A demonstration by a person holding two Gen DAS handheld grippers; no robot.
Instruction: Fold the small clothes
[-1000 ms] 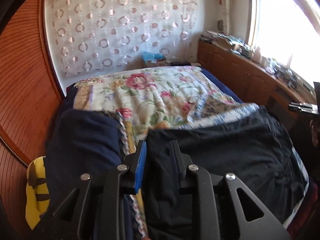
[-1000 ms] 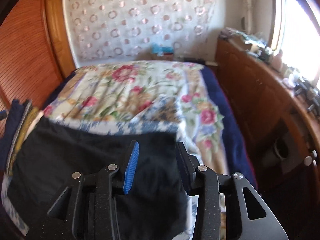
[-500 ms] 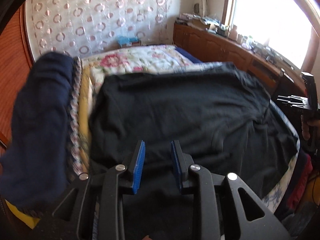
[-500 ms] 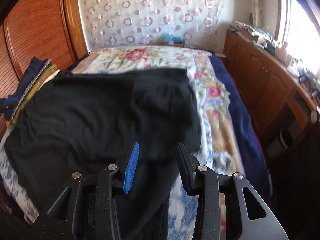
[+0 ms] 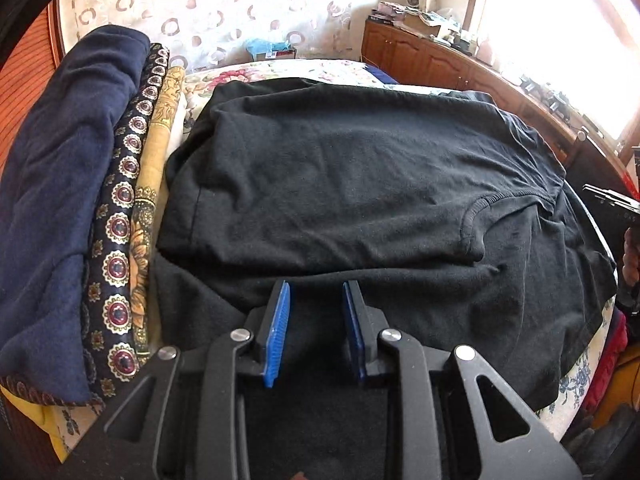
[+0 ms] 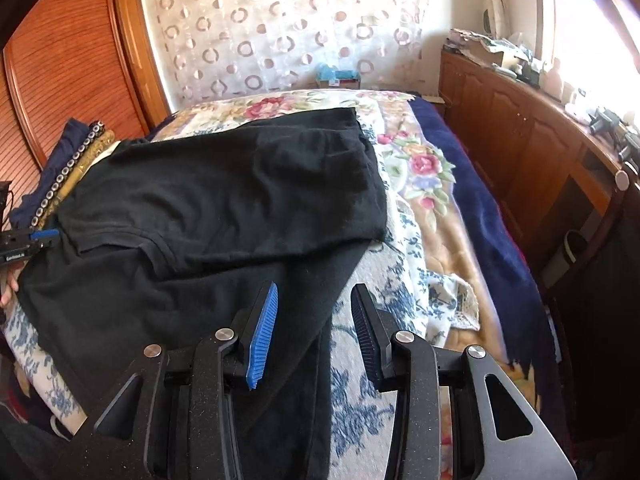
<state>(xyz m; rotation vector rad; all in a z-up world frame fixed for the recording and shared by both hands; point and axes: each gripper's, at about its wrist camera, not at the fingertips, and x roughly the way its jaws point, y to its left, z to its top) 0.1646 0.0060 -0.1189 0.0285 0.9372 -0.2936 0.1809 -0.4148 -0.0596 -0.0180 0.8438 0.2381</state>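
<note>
One fold looked to be in place: the black T-shirt [image 5: 360, 184] lay spread on the bed [image 6: 432, 208], its upper part doubled down over the lower, so that the ribbed neckline showed on top near the right side of the left wrist view. The near strip of the shirt was still a single layer, and it hung a little over the bed's near edge. I judged the task as roughly at its middle, with at least one more fold across the width left, and some smoothing, since the top layer carried soft wrinkles.

Fingers of the left gripper [image 5: 316, 312] stood apart with a narrow gap, the blue pads showing clear on both sides. They were over the near strip of the shirt, just short of the folded edge; dark cloth lay below the gap, but nothing was pinched between the pads. Whether the tips touched the cloth I could not tell.

Fingers of the right gripper [image 6: 316, 320] stood a little wider apart, also gripping nothing. They straddled the shirt's right-hand edge: black cloth under the blue pad, flowered bedcover under the other finger.

A folded stack [image 5: 80, 200] of navy and patterned cloth lay beside the shirt, at its left.
</note>
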